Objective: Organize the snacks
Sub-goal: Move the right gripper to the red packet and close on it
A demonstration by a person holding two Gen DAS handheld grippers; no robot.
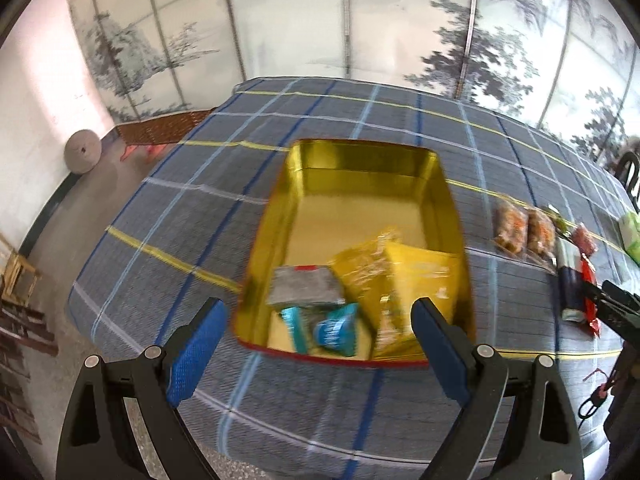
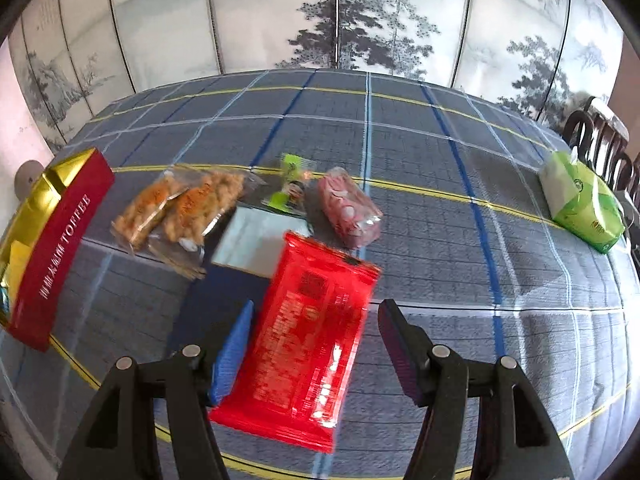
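Left tongs (image 1: 320, 320) spread wide, empty, hovering over the near end of the gold tin (image 1: 424, 168) on the checked cloth (image 1: 192, 216) of the bench. Inside the tin: a grey packet (image 1: 306, 286), a blue-white packet (image 1: 334, 330), a yellow bag (image 1: 404, 272). Right tongs (image 2: 316, 340) spread around the red packet (image 2: 308, 340), pads apparently not pressing. Beyond, loose on the cloth: two peanut bars (image 2: 176, 208), a pink packet (image 2: 348, 208), a small green packet (image 2: 290, 184), a pale flat box (image 2: 256, 240). Far right, a green tissue pack (image 2: 580, 200).
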